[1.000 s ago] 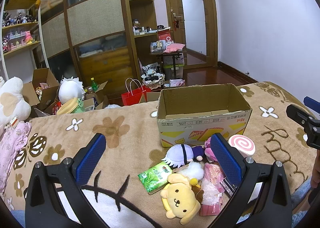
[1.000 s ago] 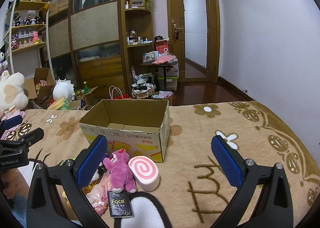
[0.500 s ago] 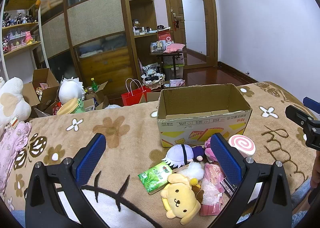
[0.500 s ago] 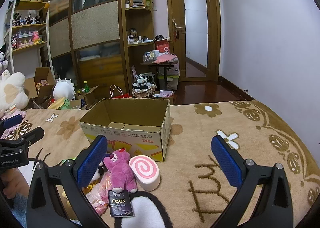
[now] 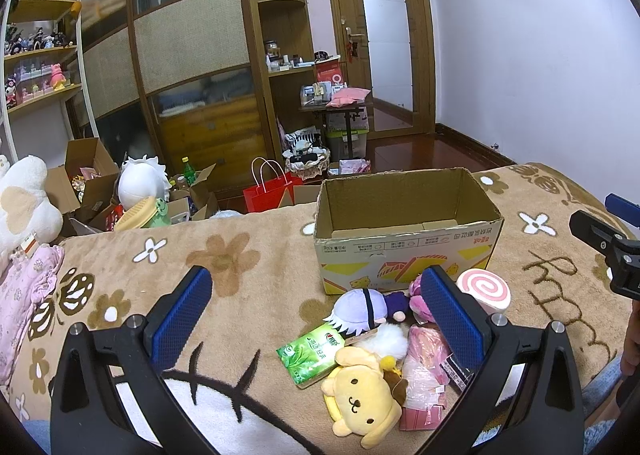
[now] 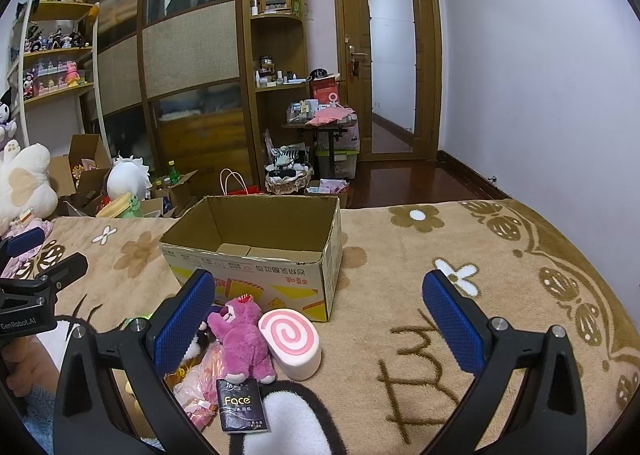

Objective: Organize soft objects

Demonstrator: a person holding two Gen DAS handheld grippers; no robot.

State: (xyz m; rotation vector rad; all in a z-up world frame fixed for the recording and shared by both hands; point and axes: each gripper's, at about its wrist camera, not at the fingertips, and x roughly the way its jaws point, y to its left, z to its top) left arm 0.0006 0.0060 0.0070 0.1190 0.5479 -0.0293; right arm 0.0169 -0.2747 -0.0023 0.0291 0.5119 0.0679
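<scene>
An open cardboard box (image 5: 404, 231) stands on the brown blanket; it also shows in the right wrist view (image 6: 260, 251). In front of it lies a pile: a yellow dog plush (image 5: 362, 401), a green tissue pack (image 5: 310, 351), a white-haired doll (image 5: 362, 311), a pink swirl roll (image 5: 484, 289) (image 6: 292, 337), a magenta bear (image 6: 242, 337), a pink packet (image 5: 424, 367) and a black Face pack (image 6: 240, 405). My left gripper (image 5: 316, 315) is open and empty above the pile's left side. My right gripper (image 6: 316, 315) is open and empty, right of the pile.
The blanket (image 6: 460, 255) covers the bed, whose far edge runs behind the box. Beyond it on the floor are boxes, a red bag (image 5: 266, 193) and plush toys (image 5: 142, 183). A pink cloth (image 5: 24, 287) and a white plush (image 5: 24, 203) lie at the left.
</scene>
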